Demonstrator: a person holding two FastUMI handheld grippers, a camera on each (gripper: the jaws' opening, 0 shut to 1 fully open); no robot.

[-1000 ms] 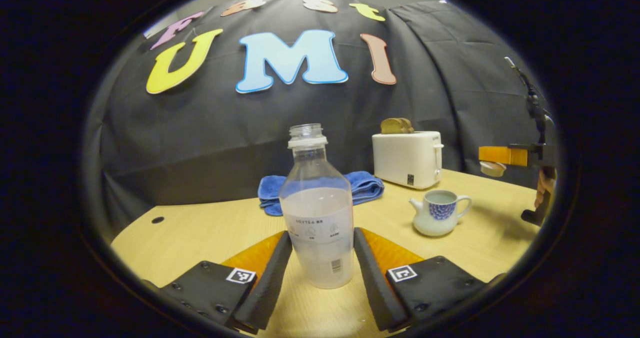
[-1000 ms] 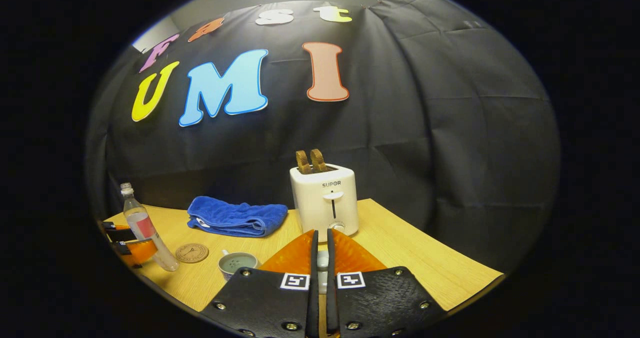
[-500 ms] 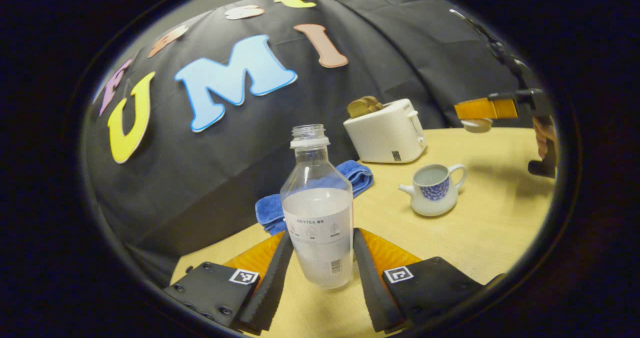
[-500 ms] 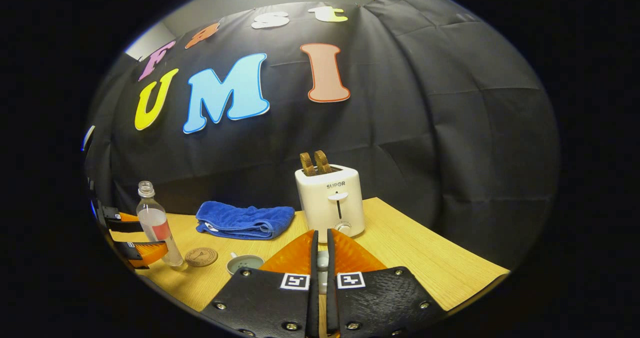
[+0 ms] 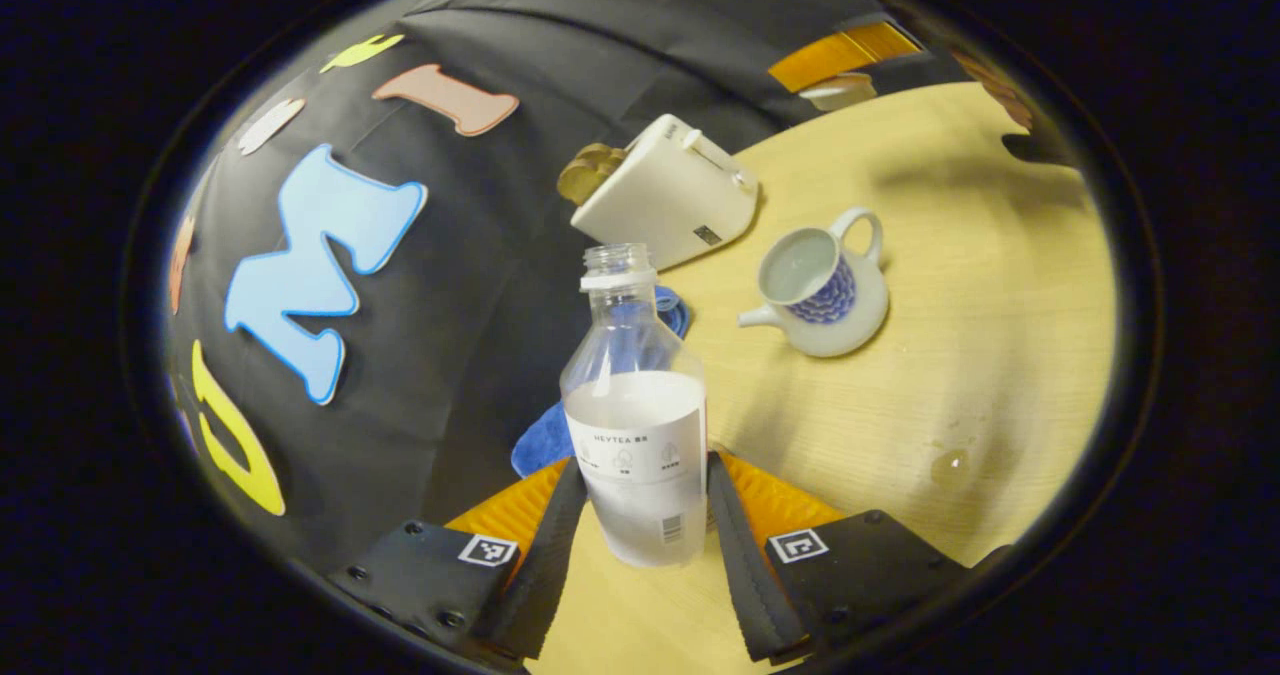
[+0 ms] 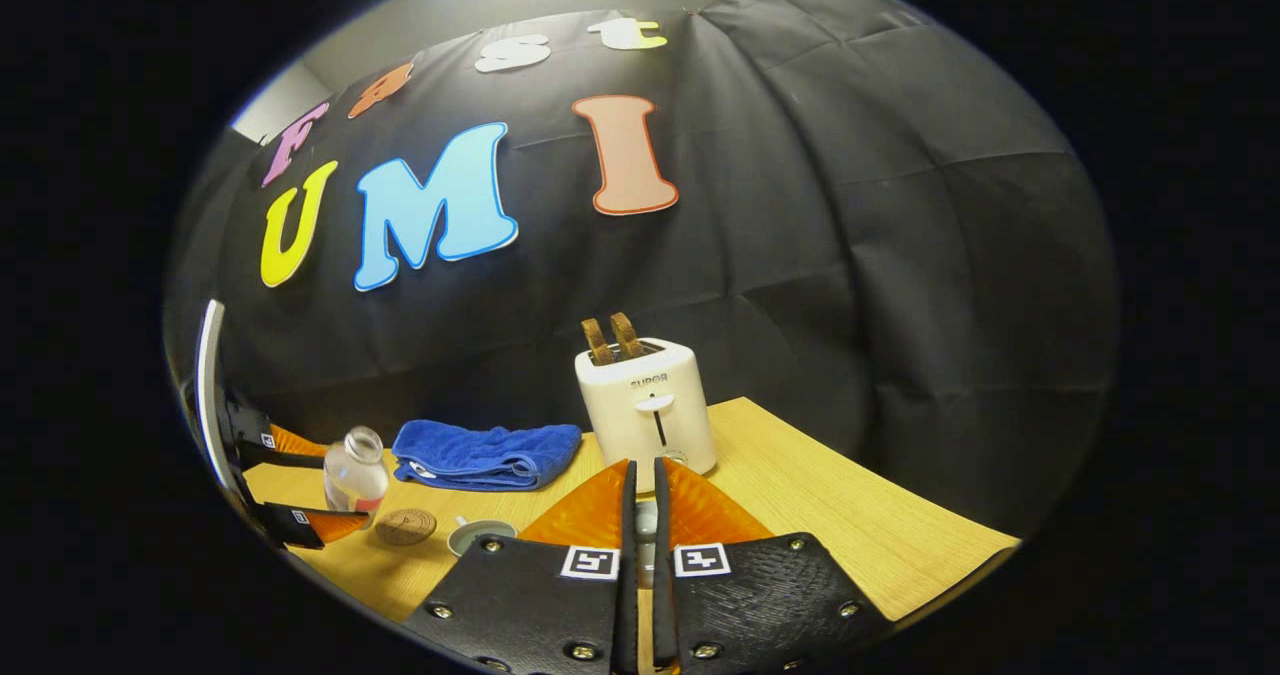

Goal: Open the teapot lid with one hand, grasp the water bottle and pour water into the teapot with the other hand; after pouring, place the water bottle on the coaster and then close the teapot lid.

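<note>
Water bottle, gripped by left tongs, tilts toward open teapot at two o'clock; right tongs pinch the lid. Next: bring mouth over the opening.

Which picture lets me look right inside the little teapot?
The left gripper view: the teapot sits in the open with its lid off, mouth, spout and handle all plain. In the right gripper view it is small and low, partly hidden behind the right tool.

Dim booth, overhead light; soft shadows on table; strong fisheye bending at edges; focus sharp.
</note>
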